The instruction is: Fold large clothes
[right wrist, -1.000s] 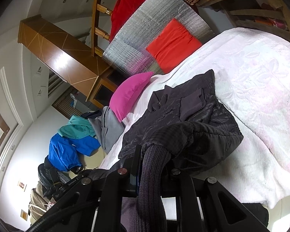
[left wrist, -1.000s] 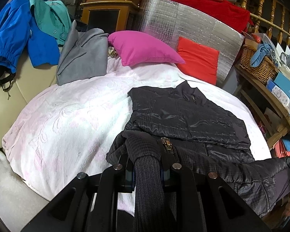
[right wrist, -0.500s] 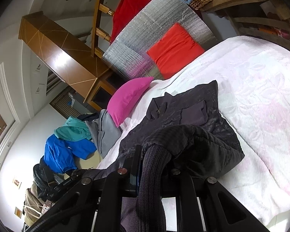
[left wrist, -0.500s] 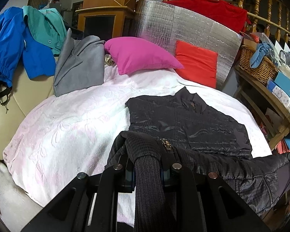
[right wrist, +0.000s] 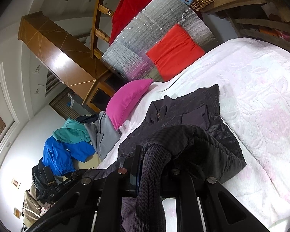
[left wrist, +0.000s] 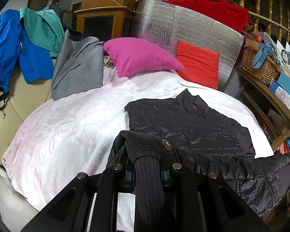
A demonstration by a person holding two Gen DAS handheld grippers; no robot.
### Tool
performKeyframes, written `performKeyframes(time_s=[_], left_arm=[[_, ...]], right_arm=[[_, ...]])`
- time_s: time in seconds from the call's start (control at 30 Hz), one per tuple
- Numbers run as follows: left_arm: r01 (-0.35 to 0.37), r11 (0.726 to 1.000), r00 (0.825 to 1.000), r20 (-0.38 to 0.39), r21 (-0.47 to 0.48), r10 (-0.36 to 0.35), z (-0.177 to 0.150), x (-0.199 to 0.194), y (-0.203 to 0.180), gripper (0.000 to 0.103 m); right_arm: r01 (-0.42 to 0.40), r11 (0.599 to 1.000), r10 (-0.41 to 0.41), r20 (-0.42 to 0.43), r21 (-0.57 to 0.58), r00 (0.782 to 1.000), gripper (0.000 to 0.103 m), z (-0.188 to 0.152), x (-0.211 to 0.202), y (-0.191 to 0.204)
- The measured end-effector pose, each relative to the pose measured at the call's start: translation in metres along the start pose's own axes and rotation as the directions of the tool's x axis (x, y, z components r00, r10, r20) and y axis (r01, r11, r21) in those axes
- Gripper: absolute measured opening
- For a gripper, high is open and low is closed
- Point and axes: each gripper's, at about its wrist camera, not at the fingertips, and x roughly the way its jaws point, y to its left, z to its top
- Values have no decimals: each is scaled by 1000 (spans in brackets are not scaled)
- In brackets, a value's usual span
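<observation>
A black quilted jacket (left wrist: pixel 185 123) lies front up on the white bedspread (left wrist: pixel 67 119), collar toward the pillows. My left gripper (left wrist: pixel 147 166) is shut on the jacket's ribbed hem at its near left corner, beside the zipper end (left wrist: pixel 165 145). My right gripper (right wrist: pixel 154 166) is shut on the ribbed hem at the other corner. The jacket (right wrist: pixel 185 116) shows in the right wrist view too. The hem edge is lifted and stretched between the two grippers, above the bed. The fingertips are hidden by fabric.
A pink pillow (left wrist: pixel 141 56) and a red cushion (left wrist: pixel 198 61) lie at the head of the bed against a silver foil board (left wrist: pixel 183 25). Grey (left wrist: pixel 77 67), blue and teal garments hang at the left. A wooden shelf with a wicker basket (left wrist: pixel 259 63) stands at the right.
Both grippers have carried the lifted hem forward over the bed toward the collar. The jacket's lower part is doubling over its upper part.
</observation>
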Motion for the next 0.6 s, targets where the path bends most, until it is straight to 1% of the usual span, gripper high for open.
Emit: performKeyframes(time_s=[0.37,0.6], left_arm=[[-30,999,1000,1,21,30,3,3,-7,19],[-27,999,1000,1,23,27,6,6,-7,19]], right_arm=[[1,1000,-1,-3,2,1000,14,7,8,-4],[13,1000,-13,-6,-6,1000,14,8,9,0]])
